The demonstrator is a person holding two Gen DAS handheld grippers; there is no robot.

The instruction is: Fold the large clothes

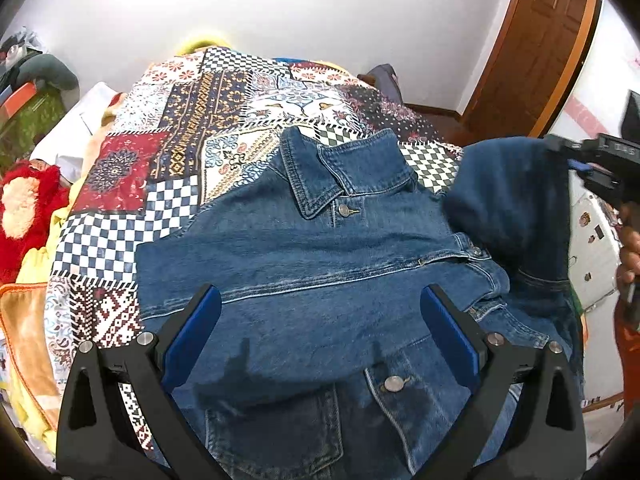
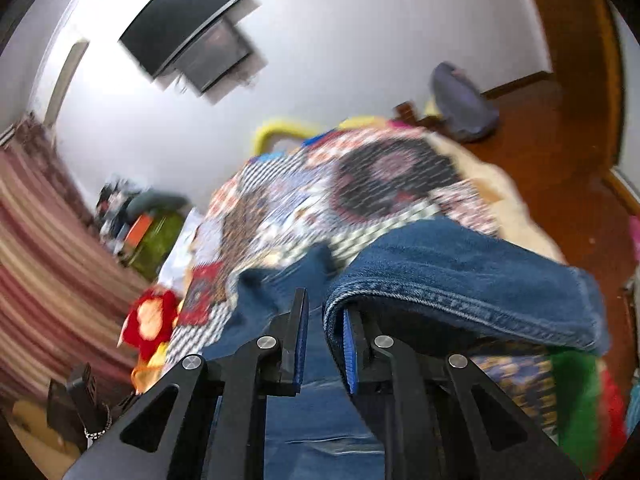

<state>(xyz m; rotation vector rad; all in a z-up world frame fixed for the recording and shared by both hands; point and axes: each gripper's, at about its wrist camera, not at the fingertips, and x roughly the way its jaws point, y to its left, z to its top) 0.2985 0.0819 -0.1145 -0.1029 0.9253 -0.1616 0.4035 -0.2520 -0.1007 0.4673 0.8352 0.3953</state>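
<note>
A blue denim jacket (image 1: 320, 248) lies front up, buttoned, collar away from me, on a patchwork quilt (image 1: 168, 168) covering the bed. My left gripper (image 1: 320, 294) hovers open above the jacket's chest, its blue pads wide apart with nothing between them. At the right, the jacket's sleeve (image 1: 508, 192) is lifted off the bed, with my right gripper (image 1: 576, 156) shut on its end. In the right wrist view the sleeve (image 2: 460, 264) drapes over the right finger, its seamed edge pinched in the narrow gap of the right gripper (image 2: 325, 304).
A red plush toy (image 1: 24, 208) and yellow bedding lie at the bed's left edge. A wooden door (image 1: 540, 52) and floor are beyond the right side, with a dark bag (image 2: 464, 100) on the floor. A person's hand (image 1: 628, 248) holds the right gripper.
</note>
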